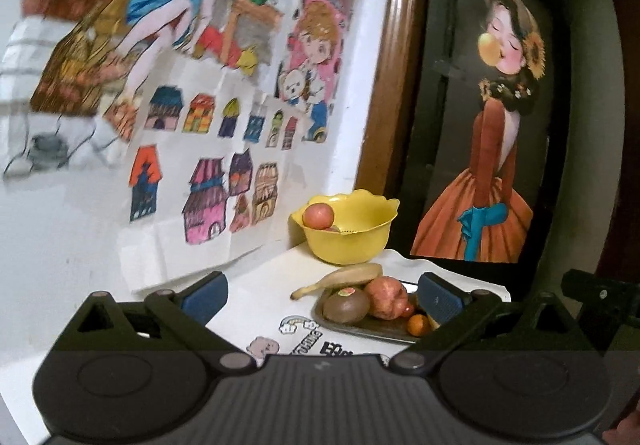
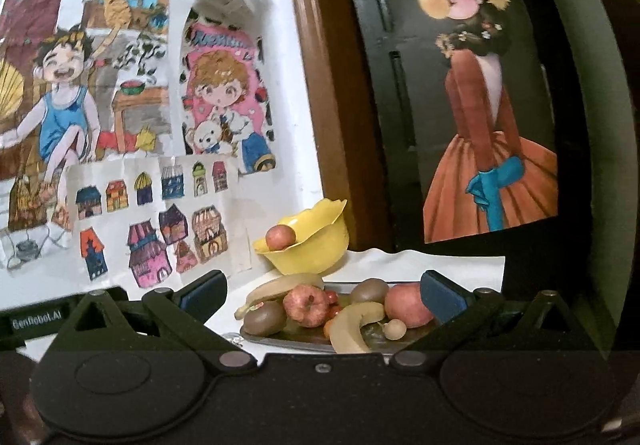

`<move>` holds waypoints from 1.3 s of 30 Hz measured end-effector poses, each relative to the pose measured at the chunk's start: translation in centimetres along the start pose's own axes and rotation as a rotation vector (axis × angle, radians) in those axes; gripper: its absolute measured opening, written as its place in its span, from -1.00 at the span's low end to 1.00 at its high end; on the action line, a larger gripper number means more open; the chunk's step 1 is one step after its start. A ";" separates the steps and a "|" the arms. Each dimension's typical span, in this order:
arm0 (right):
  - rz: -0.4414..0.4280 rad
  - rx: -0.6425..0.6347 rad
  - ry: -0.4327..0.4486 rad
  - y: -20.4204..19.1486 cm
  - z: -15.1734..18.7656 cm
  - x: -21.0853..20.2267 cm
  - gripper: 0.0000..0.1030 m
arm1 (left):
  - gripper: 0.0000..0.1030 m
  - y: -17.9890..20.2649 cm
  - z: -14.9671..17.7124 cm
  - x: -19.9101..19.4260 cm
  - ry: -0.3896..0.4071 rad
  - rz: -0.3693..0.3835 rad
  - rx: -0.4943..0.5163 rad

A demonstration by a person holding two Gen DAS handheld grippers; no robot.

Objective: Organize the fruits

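Nearest, both grippers hang above the white worktop (image 1: 248,309) with nothing between their blue-padded fingers. The left gripper (image 1: 322,297) has its jaws spread wide, and so does the right gripper (image 2: 322,295); neither touches any fruit.

Just beyond the fingertips lies a flat grey metal tray (image 2: 280,339) loaded with fruit. At its near edge a pale yellow curved banana (image 2: 354,329) rests beside a small round tan fruit (image 2: 394,329). At the tray's left end sits a brown fuzzy kiwi with a sticker (image 2: 264,317), and right of it a mottled red apple with its stem dimple showing (image 2: 306,305). A second brown kiwi (image 2: 370,291) and a smooth reddish-pink apple (image 2: 406,305) lie toward the right, the apple partly hidden by the right finger. A second, longer banana (image 2: 280,285) lies along the tray's far left side. From the left wrist camera a small orange citrus fruit (image 1: 418,325) shows at the tray's near right corner.

Farther back stands a yellow plastic bowl with a scalloped rim (image 2: 320,245), holding one red apple (image 2: 281,237) against its left wall. Behind it, coloured children's drawings (image 2: 132,133) cover the white wall on the left, and a poster of a girl in an orange dress (image 2: 488,149) hangs on the dark door at right.
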State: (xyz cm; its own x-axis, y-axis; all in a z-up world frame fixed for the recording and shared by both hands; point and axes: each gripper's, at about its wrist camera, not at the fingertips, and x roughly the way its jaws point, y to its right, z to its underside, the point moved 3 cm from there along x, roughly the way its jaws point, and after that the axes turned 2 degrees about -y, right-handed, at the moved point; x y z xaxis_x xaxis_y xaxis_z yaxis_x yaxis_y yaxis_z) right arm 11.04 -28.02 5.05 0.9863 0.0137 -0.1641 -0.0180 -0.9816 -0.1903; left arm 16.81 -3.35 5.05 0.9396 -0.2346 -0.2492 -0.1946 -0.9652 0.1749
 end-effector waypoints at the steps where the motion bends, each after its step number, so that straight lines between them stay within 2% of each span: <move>1: 0.007 0.013 0.008 0.0 0.2 -0.2 0.99 | 0.99 -0.1 0.2 -0.1 0.002 -0.003 -0.012; 4: 0.029 0.022 0.022 -0.1 0.8 -0.5 0.99 | 0.99 -0.2 0.5 -0.4 0.012 -0.013 -0.018; 10: 0.047 -0.016 0.039 -0.6 2.3 -1.6 0.99 | 0.99 1.0 1.7 -1.4 0.027 -0.031 0.040; 17: 0.060 0.014 0.002 -0.1 4.1 -2.2 0.99 | 0.99 0.9 4.0 -2.0 -0.018 -0.045 0.001; 24: 0.054 -0.021 0.018 -0.6 4.8 -2.9 0.99 | 0.99 0.2 5.5 -2.6 -0.034 -0.094 -0.019; 32: 0.037 -0.033 0.026 -1.3 6.2 -4.4 0.99 | 0.99 0.0 6.2 -3.7 -0.031 -0.089 -0.015; 39: 0.023 -0.036 -0.004 -2.0 7.9 -5.0 0.99 | 0.99 -0.3 7.4 -4.1 -0.046 -0.072 -0.012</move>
State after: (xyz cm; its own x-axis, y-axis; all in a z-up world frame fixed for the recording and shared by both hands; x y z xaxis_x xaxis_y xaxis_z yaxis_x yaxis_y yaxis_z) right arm 4.89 -24.61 -1.36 0.9851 -0.0081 -0.1717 -0.0345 -0.9879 -0.1512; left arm 10.93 -2.96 -1.03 0.9371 -0.1697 -0.3050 -0.1232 -0.9784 0.1660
